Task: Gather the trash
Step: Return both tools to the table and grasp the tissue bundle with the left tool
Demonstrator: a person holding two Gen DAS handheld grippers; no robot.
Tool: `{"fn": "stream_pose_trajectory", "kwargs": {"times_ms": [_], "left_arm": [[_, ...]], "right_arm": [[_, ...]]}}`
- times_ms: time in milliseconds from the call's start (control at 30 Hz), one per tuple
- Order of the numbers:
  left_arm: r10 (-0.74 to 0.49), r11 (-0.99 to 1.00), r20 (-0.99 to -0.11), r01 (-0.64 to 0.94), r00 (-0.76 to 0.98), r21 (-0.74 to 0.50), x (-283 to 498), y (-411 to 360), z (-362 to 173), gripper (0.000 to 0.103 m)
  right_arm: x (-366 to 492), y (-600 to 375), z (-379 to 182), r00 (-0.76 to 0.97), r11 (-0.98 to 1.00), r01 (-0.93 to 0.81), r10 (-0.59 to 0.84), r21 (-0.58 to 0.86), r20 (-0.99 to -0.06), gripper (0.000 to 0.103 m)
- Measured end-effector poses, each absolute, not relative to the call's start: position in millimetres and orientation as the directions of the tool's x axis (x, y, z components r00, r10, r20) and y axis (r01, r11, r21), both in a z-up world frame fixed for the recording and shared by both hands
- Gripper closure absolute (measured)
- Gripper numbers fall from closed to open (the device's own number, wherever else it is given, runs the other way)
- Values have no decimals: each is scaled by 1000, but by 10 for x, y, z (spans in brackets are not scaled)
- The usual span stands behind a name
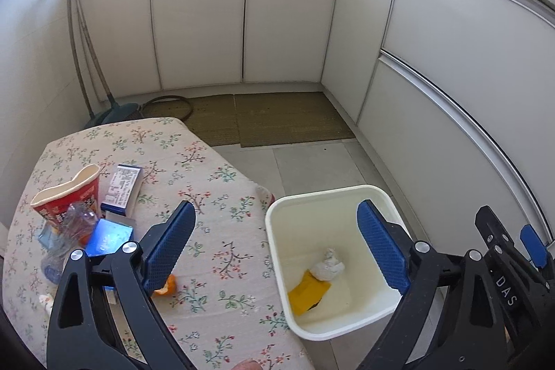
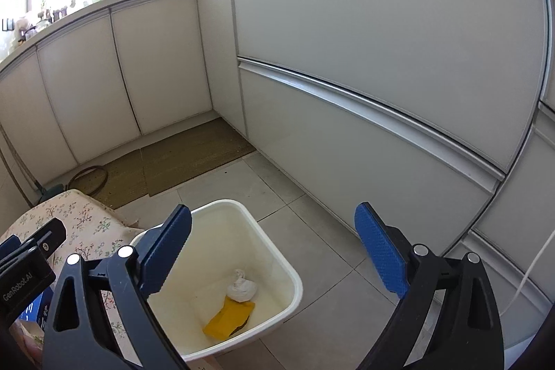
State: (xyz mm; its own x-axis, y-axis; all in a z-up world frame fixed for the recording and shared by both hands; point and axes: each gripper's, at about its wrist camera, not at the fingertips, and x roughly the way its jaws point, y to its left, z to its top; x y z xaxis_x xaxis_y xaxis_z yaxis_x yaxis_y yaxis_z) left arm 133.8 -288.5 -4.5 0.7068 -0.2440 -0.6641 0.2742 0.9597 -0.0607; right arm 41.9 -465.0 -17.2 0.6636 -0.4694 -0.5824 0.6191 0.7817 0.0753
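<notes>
A white bin [image 1: 277,231] stands on the floor beside a table with a floral cloth [image 1: 208,189]. Inside lie a yellow wrapper [image 1: 307,295] and a crumpled white tissue [image 1: 327,266]; both also show in the right wrist view, the wrapper [image 2: 227,318] and the tissue [image 2: 241,288] in the bin [image 2: 277,262]. My left gripper [image 1: 277,252] is open and empty above the table edge and the bin. My right gripper [image 2: 274,252] is open and empty above the bin. On the table lie a red cup [image 1: 66,196], a crushed clear bottle [image 1: 66,238], blue boxes [image 1: 109,236] and orange peel [image 1: 166,286].
White kitchen cabinets [image 1: 284,16] run along the back and right. Brown mats [image 1: 288,117] lie on the tiled floor. A broom and dustpan [image 1: 114,113] lean in the left corner. The right gripper's body [image 1: 513,259] shows at the right of the left wrist view.
</notes>
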Motion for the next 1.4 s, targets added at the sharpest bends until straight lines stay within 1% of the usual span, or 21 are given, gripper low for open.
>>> {"fn": "stream_pose_trajectory", "kwargs": {"times_ms": [133,300,500,633,800,1067,1233,1400], "left_arm": [[-197,974,-660,219,725,-51,1296,-2571,-46,12],[-155,986,-667,157,728,-58,1243,-2183,-68,12],[-77,997,-663,53,744,-57,1185,-1693,-61,12],[-31,997,-693,-22,721,-67,1179,-1363,-116,12],[38,988,-724,-136,689,-78,1146,-908,-231,12],[129,947,-779,-310,614,-87,1099,-223,-395,12],[149,910,-824,-401,547,-102,1055,98,-527,12],[115,874,-878,-468,464,-133,1035,329,-767,12]], "right_arm": [[494,-4330,-145,695,822,568,-448,47,-562,11],[618,-3963,-123,727,867,497,-401,25,-558,11],[751,-3450,-65,770,917,400,-346,-18,-536,11],[824,-3188,-59,788,939,343,-311,-42,-532,11],[975,-2825,-76,802,966,256,-234,-38,-550,11],[1166,-2121,-169,812,990,107,-141,-93,-567,11],[1253,-1845,-247,802,994,41,-91,-98,-591,11],[1316,-1613,-309,792,995,-14,-48,-98,-608,11]]}}
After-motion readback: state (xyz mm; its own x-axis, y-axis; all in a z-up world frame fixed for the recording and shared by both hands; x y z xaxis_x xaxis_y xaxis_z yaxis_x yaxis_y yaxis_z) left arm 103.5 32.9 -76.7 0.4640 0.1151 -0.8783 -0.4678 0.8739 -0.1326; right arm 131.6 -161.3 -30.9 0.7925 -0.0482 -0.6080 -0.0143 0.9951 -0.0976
